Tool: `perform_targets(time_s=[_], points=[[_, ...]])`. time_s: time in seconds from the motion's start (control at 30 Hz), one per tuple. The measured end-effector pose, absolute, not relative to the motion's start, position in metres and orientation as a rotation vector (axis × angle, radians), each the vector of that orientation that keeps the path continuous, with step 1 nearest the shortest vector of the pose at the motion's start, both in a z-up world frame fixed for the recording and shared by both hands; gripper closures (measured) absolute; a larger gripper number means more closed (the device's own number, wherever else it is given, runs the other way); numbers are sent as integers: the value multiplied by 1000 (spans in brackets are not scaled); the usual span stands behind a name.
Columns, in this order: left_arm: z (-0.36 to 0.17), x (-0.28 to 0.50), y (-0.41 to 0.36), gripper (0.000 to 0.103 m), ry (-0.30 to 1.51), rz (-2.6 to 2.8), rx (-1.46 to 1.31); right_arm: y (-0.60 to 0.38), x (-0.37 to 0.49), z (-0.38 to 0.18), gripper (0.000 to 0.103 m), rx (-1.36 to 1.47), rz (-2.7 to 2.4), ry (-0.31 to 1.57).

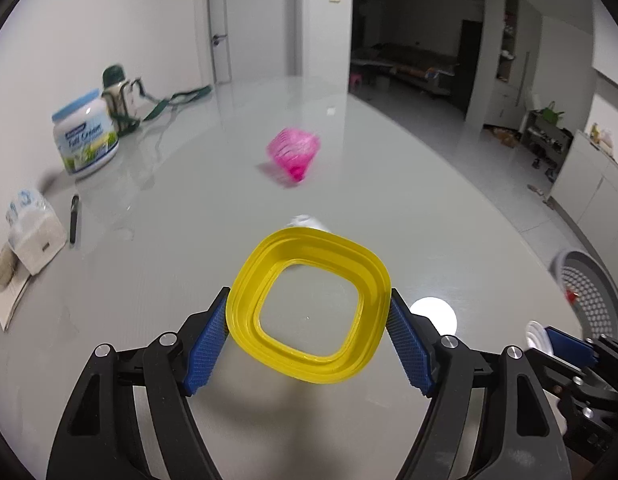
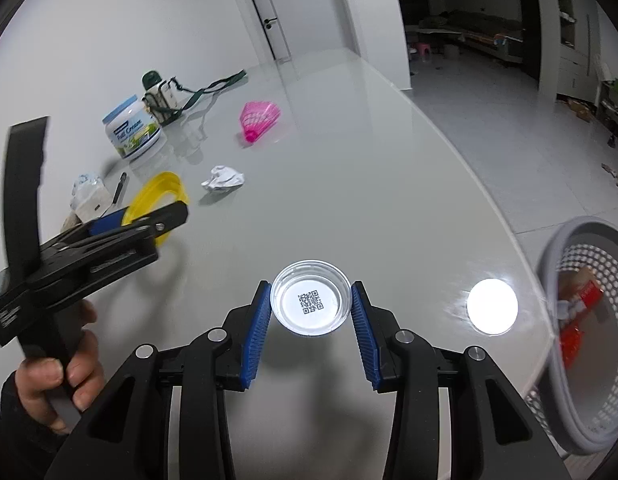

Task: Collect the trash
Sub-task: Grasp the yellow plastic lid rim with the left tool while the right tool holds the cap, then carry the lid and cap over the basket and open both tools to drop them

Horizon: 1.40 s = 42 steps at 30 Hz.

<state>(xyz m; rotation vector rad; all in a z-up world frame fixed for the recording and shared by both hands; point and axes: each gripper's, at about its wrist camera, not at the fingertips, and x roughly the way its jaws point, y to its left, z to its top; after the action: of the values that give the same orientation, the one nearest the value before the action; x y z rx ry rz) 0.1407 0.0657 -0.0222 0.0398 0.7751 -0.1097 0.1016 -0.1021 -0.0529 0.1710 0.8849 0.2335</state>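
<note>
Two pieces are picked up right now, so I'd call this roughly halfway. Left gripper (image 1: 309,336) is clamped on the yellow ring (image 1: 309,308), and right gripper (image 2: 311,312) is pinched on the clear plastic lid (image 2: 310,303), both held above the table (image 2: 349,160). Neither is in the grey basket (image 2: 589,320) yet, which sits off the table's edge and already has some red wrapper (image 2: 573,328) in it. Further out from the basket, the crumpled paper (image 2: 223,178) and pink mesh cup (image 2: 259,120) lie on the table waiting.
</note>
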Motion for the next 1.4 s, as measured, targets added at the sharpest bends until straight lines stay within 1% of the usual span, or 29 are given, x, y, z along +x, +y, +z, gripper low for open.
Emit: perform_targets(time_s=[0.27, 0.7, 1.07, 1.4], points=[[-10, 108, 8, 30, 759, -246, 51, -151, 70, -56, 64, 208, 144, 868], [-10, 88, -109, 30, 783, -431, 121, -279, 29, -67, 64, 348, -67, 830], [-32, 93, -209, 30, 844, -562, 200, -376, 5, -85, 64, 403, -259, 824], [-57, 104, -258, 30, 900, -599, 265, -403, 12, -108, 64, 425, -277, 865]])
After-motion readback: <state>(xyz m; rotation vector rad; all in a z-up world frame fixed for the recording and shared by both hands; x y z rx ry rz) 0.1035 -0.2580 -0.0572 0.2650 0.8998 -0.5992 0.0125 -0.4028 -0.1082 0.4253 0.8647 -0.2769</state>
